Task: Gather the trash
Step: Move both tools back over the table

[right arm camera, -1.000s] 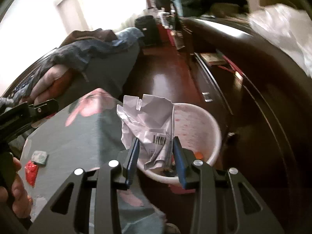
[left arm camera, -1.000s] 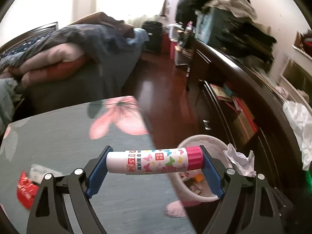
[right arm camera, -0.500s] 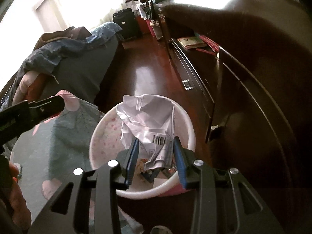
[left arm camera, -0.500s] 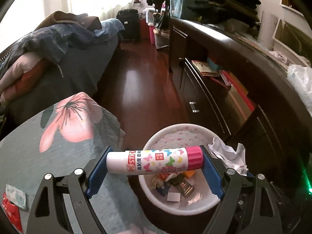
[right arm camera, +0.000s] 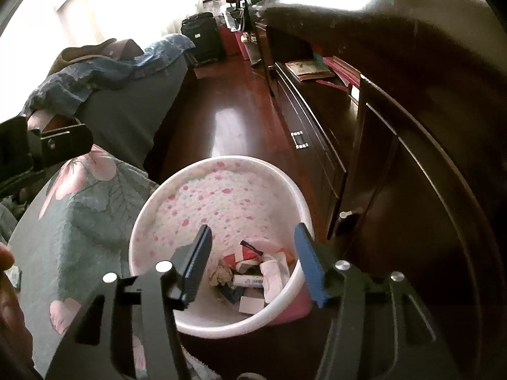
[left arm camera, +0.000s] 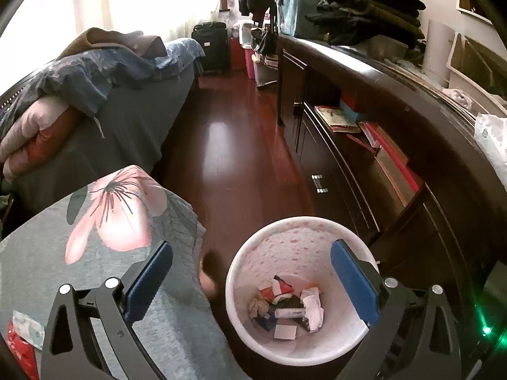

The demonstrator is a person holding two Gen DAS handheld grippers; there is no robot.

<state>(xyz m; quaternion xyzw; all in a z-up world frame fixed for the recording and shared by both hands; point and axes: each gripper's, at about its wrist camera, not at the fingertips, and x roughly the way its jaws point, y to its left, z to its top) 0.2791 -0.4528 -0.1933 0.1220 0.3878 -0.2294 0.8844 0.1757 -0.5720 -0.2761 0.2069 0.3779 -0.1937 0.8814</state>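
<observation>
Both claws over the bin [right arm camera: 218, 171], jaws opening, nothing between: left claw [left arm camera: 252, 280], right claw [right arm camera: 252, 261]. I'd finish spreading before lifting clear of the rim.

- The wooden floor [left arm camera: 228, 145] is gleaming, dark red and glossy.
- The plastic bin [left arm camera: 286, 247] is showing a smooth, speckled pink-and-white wall.
- Crumpled paper [left arm camera: 312, 308] is lying creased and matt inside.
- The flowered cloth [left arm camera: 79, 253] is looking soft and matt.
- The dark wood cabinet [right arm camera: 412, 101] is shining, polished.
</observation>
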